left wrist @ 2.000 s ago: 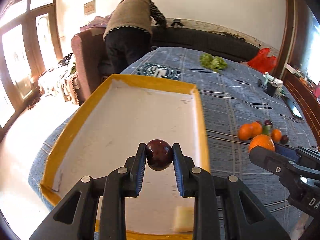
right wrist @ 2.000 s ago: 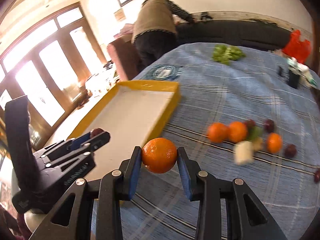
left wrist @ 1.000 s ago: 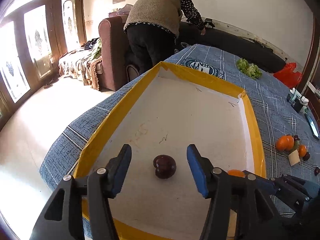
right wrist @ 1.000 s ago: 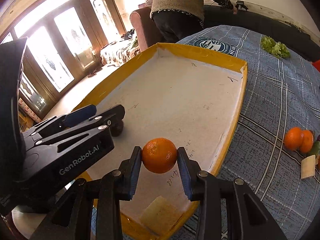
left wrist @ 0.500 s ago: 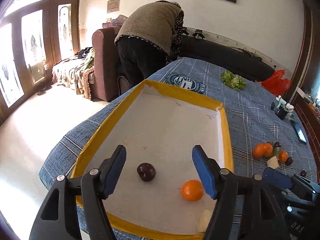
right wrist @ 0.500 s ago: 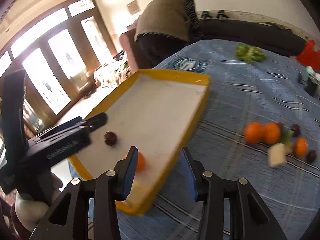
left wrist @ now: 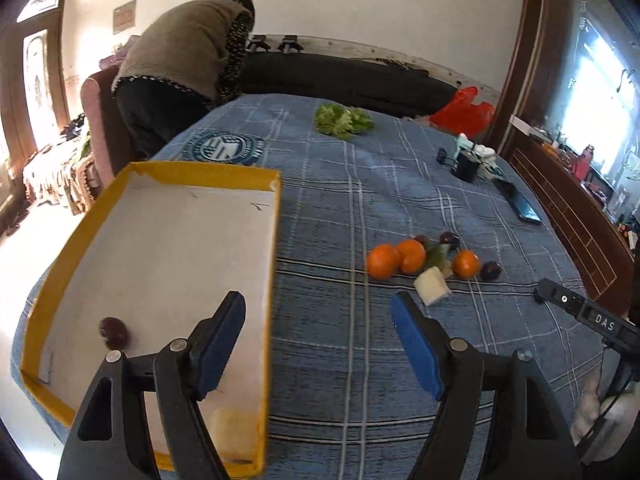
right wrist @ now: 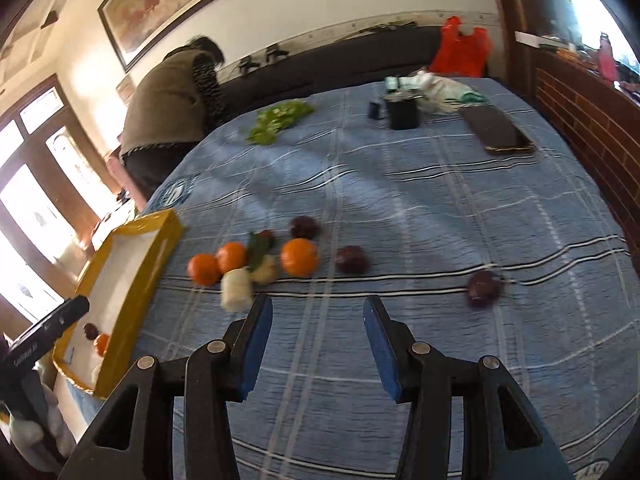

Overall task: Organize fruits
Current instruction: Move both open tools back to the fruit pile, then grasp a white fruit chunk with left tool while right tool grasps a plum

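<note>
**Fruit sorting: items on hand**

- Left hand-held gripper [left wrist: 318, 344]: jaws spread wide, holding nothing; it hangs over the blue checked surface [left wrist: 360, 184], just beside the tray's right wall.
- Right hand-held gripper [right wrist: 318, 346]: jaws spread, holding nothing; it hangs over the surface, on the near side of the loose fruit.
- Yellow-rimmed tray [left wrist: 276, 240]: white floor, lying at the left edge of the surface.
- Dark plum in tray [left wrist: 113, 332]: resting on the tray floor near the near-left corner. In the right wrist view an orange in tray [right wrist: 102, 343] lies just beside it.
- Loose oranges on the surface: two touching each other [left wrist: 383, 261], a third [left wrist: 466, 263] a little to the right.
- Loose plums: one beside the third orange [left wrist: 490, 270], one lying apart to the right [right wrist: 483, 289]; two more behind the group, partly hidden.
- Pale block [left wrist: 431, 291]: in front of the oranges; a green leaf [left wrist: 438, 255] lies among them.
- Far side of the surface: leafy greens [left wrist: 344, 122], phone [left wrist: 520, 207], red bag [left wrist: 462, 114].
</note>
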`<state>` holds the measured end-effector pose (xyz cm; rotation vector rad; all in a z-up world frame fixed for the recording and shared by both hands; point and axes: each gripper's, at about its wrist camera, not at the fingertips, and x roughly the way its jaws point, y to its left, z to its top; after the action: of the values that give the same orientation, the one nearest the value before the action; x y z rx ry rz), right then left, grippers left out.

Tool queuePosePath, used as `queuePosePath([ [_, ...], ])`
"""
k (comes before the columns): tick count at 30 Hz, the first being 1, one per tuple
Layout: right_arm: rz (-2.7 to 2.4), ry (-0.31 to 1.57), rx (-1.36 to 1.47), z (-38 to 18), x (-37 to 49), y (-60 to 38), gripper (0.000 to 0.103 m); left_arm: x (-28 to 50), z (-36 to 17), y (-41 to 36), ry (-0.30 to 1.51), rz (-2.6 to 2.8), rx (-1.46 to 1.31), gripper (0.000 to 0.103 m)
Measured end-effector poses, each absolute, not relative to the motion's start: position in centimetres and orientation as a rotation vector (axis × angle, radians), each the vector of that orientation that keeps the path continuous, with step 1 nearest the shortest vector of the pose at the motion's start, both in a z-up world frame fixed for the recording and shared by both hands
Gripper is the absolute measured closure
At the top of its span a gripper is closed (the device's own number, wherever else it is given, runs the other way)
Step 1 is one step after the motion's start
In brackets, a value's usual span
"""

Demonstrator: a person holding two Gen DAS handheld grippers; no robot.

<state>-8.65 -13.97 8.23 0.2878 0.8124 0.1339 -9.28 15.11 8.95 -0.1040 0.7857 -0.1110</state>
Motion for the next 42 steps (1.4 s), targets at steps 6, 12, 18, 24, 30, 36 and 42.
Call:
queuePosePath([
  [6,-0.002,0.797,0.356,7.1,-7.8,-20.2,0.050,-8.1,7.1,11.7,0.836,-0.192,-0.090,0.028],
  [12,-0.026,0.829,0.386,5.1,-7.2,-23.1,0.050,-5.9,4.9,9.5,0.896,-0.244,-0.111,0.028],
  [18,-0.010,0.864,0.378,3.3,-5.7,-23.0,0.050,-3.8,3.3,7.3,0.927,-0.257,-0.093,0.028],
  [24,-0.002,0.877,0.373,2.6,-5.1,-22.5,0.049,-1.9,2.0,5.3,0.950,-0.257,-0.073,0.029],
  [30,-0.001,0.874,0.359,2.5,-5.2,-22.3,0.048,-1.1,0.8,2.8,0.948,-0.238,0.008,0.032],
  [36,-0.031,0.880,0.328,2.6,-5.2,-22.0,0.056,-1.3,0.8,2.2,0.926,-0.215,0.082,0.069],
  [42,-0.058,0.876,0.318,2.9,-6.0,-22.4,0.072,-2.4,1.8,3.5,0.909,-0.235,0.034,0.069],
])
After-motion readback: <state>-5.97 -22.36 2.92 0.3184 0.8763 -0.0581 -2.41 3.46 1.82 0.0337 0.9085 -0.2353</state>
